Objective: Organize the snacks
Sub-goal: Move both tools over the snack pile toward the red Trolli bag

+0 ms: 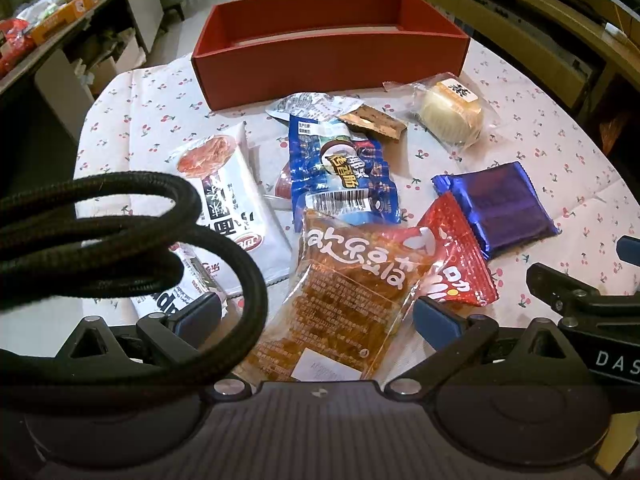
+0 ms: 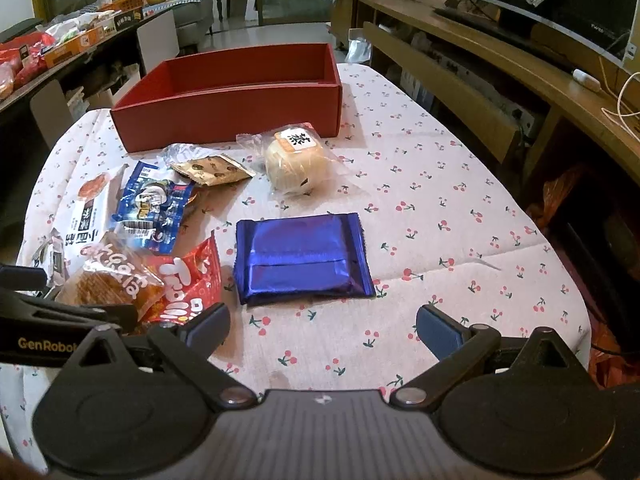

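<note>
Left gripper (image 1: 318,314), left wrist view: jaws wide apart, empty, poised over the near end of an orange bread packet (image 1: 340,304). Red box (image 1: 328,74) at the far side of the table (image 1: 136,116), apparently empty. Between box and gripper, a heap of snacks: white packet (image 1: 230,196) with large black Chinese characters, blue packet (image 1: 344,172) bearing yellow Chinese lettering and a barcode, small brown sachet (image 1: 374,122) nearest the box, clear-wrapped round bun (image 1: 452,114) to the right of it with a black character on its label. Purple foil packet (image 1: 500,208) farther from the box, red packet (image 1: 460,264) just beside it. Korean-looking white lettering on the bread packet; black cable (image 1: 160,248) looped across the lower left. "DAS" legible on the other tool at the right edge.

Right gripper (image 2: 323,328), right wrist view: jaws likewise spread, nothing between them, aimed at the purple foil packet (image 2: 302,258), which lies well short of the red box (image 2: 236,116). Bun (image 2: 296,160) just before the box's front wall; "Trolli" partly readable on the red packet (image 2: 188,280); "GenRobot" on the tool at the left edge.

Likely step: the start of sorting, nothing yet boxed. Next move calls for closing on one packet by its thin edge, then lifting clear of neighbours before carrying to the box.
</note>
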`<action>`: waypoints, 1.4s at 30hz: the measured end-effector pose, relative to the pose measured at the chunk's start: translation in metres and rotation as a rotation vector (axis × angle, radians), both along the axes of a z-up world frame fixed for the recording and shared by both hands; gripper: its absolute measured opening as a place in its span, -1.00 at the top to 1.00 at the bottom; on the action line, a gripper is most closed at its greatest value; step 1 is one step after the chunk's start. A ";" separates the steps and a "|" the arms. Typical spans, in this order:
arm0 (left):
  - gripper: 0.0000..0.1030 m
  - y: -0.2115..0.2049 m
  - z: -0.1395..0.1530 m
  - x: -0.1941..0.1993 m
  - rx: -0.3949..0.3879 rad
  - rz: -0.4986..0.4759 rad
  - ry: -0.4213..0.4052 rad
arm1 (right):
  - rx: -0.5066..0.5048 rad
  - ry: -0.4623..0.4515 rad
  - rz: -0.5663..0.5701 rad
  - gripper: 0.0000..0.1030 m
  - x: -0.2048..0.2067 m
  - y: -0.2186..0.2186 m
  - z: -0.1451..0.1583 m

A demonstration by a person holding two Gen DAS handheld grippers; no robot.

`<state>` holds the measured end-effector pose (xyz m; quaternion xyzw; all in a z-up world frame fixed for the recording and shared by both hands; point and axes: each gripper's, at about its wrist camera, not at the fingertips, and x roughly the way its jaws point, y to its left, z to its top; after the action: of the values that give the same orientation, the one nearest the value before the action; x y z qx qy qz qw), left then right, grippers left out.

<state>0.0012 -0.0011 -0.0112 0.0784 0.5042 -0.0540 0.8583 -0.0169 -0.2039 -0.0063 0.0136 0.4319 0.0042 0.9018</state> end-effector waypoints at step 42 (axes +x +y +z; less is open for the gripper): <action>-0.88 -0.015 -0.016 0.008 0.065 -0.237 0.030 | 0.086 0.049 0.015 -1.00 0.010 -0.017 -0.004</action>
<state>0.0096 -0.0159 -0.0269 0.1646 0.5056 -0.1399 0.8353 -0.0071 -0.2207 -0.0102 0.0491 0.4533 0.0289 0.8895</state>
